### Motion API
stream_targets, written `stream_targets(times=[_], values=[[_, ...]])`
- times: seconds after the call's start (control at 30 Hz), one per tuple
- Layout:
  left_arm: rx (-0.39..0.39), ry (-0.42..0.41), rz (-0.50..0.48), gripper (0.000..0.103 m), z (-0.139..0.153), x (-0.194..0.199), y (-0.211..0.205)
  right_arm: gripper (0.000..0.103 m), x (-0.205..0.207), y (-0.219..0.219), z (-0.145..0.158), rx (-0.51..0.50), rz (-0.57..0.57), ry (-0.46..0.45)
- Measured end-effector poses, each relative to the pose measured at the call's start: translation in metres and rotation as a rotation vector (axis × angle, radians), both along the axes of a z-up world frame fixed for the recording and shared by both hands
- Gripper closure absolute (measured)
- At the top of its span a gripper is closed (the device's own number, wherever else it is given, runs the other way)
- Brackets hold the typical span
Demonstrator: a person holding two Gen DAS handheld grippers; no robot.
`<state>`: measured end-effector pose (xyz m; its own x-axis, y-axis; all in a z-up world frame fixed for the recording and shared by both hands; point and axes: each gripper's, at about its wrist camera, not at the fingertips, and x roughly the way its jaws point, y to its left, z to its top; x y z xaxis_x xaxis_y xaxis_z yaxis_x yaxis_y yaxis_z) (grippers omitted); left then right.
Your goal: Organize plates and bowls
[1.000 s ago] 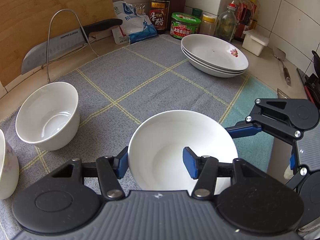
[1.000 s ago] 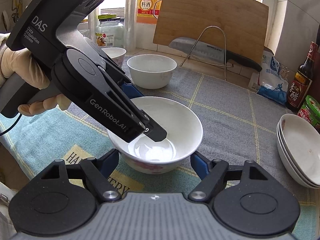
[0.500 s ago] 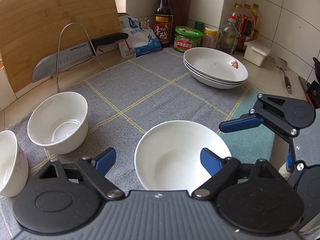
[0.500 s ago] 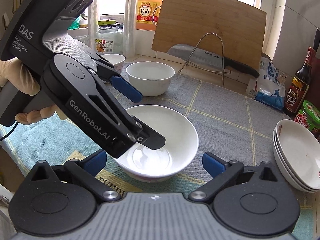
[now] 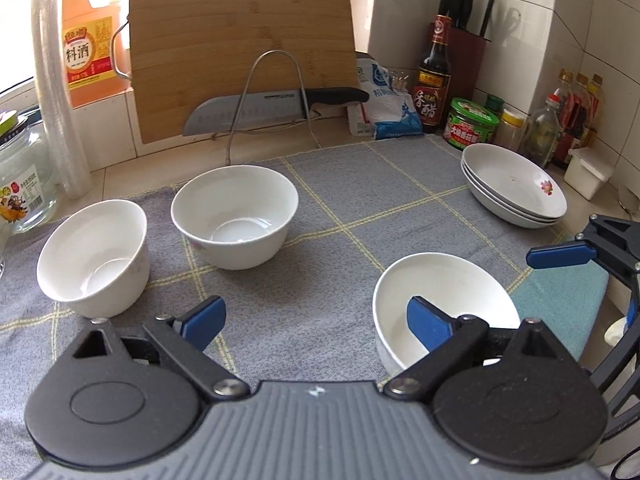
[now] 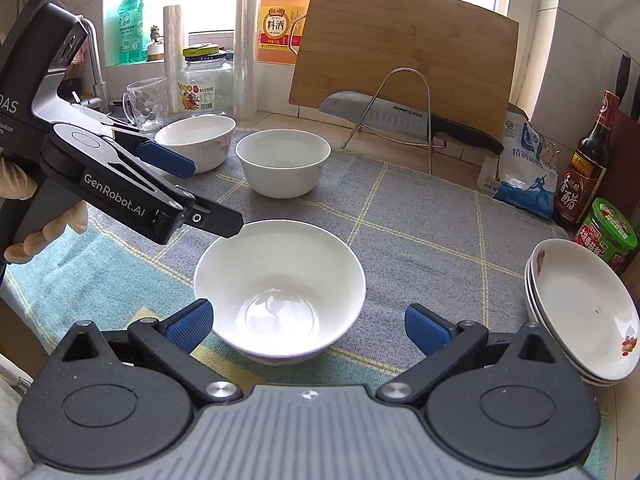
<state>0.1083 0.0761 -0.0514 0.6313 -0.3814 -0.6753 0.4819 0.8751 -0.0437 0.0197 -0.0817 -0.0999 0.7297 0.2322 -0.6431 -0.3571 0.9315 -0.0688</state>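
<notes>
The wide bowl [image 6: 280, 292] now stands free on the grey mat [image 6: 420, 220], near the front edge of the worktop [image 5: 280, 148]. One second ago the left tool [image 5: 314, 316] was clamped on its rim and the right tool [image 6: 306, 326] was nearly closed around its base. Both have since let go. The left tool's jaws are opening, with only bare mat between them; its right finger overlaps the bowl's inner wall in the left wrist view, and whether it touches cannot be told. This tool has also swung away to the left and now faces the two deeper bowls: one [image 5: 236, 216] at the middle of the mat, the other [image 5: 94, 258] at its left end. The right tool stands fully open, its pads on either side of the wide bowl and apart from it.

Judgement: the wide bowl is set down and that step is complete. The three stacked plates [image 5: 516, 190] sit at the right edge of the mat. The deeper bowls are not yet nested, so one of them is the probable next pick.
</notes>
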Motion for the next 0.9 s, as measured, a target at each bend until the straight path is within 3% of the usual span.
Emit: stream_targets(times=[0.33,0.67,0.9], values=[[0.047,-0.052,0.126,0.006,-0.005,0.011,0.003,0.000,0.029,-0.005,0.011,-0.015,0.086,0.022],[0.032,-0.079,0.250,0.006,-0.012,0.034,-0.001,0.000,0.068,-0.015,0.022,0.012,0.179,0.047],[0.046,-0.084,0.269,0.006,-0.021,0.049,-0.010,0.000,0.094,-0.021,0.027,0.009,0.229,0.060]])
